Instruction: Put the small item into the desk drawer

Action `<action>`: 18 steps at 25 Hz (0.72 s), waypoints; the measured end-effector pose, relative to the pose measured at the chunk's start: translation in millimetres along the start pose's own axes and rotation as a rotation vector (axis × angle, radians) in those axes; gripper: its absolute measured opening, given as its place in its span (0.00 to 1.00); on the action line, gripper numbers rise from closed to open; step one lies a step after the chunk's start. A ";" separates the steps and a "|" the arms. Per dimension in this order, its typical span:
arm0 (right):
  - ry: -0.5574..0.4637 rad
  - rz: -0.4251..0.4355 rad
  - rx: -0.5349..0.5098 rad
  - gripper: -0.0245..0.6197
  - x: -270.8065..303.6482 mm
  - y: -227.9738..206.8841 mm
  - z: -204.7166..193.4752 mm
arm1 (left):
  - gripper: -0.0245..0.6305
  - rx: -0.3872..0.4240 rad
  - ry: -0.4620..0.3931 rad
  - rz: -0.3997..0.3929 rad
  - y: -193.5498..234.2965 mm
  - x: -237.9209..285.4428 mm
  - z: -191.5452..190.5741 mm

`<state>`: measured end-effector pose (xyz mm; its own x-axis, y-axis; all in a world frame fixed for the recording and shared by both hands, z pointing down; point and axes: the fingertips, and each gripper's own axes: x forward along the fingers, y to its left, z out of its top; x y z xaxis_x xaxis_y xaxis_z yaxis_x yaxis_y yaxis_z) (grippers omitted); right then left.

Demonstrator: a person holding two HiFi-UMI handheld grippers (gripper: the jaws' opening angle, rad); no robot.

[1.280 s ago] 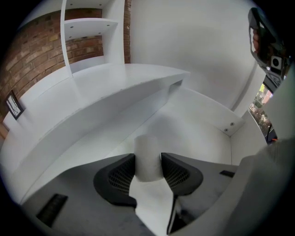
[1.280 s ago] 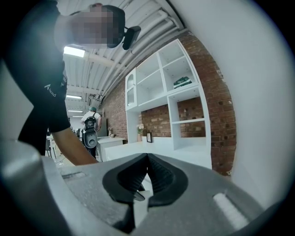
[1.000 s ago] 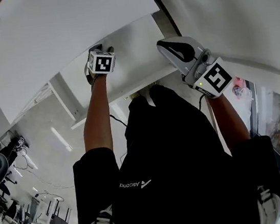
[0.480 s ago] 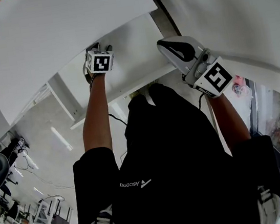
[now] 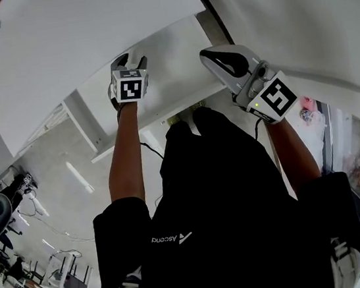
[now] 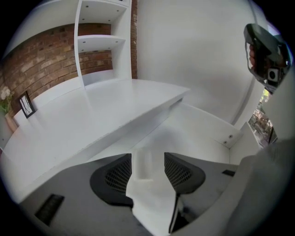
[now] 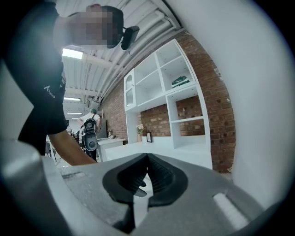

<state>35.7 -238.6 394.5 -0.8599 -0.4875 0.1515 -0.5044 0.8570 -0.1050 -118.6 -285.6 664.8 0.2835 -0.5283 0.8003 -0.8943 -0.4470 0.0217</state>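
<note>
Opening up, left gripper [image 6: 148,159] jaws loosely straddle the pale item [image 6: 142,167], drawer [image 6: 196,123] dead ahead; right gripper [image 7: 147,161] jaws pinched together.

The white desk drawer [image 6: 203,131] stands pulled out from under the white desk top [image 6: 92,120]. It is a shallow, flat-floored tray running from the centre of the left gripper view toward the right. A low side wall at its right end shows two small screw holes. In the head view the drawer [image 5: 177,74] lies at upper centre. The small white block [image 6: 143,163] shows against the drawer floor at lower centre. It is pale and soft-edged, barely distinct from the white beneath, and its exact pose is unclear.
</note>
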 end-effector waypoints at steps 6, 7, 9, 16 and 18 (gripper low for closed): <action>-0.032 0.013 -0.012 0.04 5.7 6.1 9.5 | 0.37 -0.036 -0.162 -0.041 -19.0 -53.0 32.0; -0.038 0.015 -0.014 0.04 6.2 7.7 11.6 | 0.37 -0.039 -0.201 -0.050 -22.7 -63.2 39.4; -0.053 0.019 -0.017 0.04 5.8 12.5 17.2 | 0.37 -0.043 -0.300 -0.075 -33.1 -89.1 58.0; -0.117 0.042 -0.026 0.04 2.8 35.9 40.0 | 0.32 -0.015 -0.620 -0.131 -73.7 -199.0 113.5; -0.139 0.049 -0.031 0.04 1.7 44.8 47.9 | 0.27 -0.014 -0.690 -0.130 -80.9 -231.9 125.6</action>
<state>7.9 -209.1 343.0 -0.8870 -0.4616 0.0097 -0.4609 0.8840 -0.0778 -68.5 -217.6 402.2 0.5390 -0.8110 0.2277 -0.8415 -0.5304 0.1028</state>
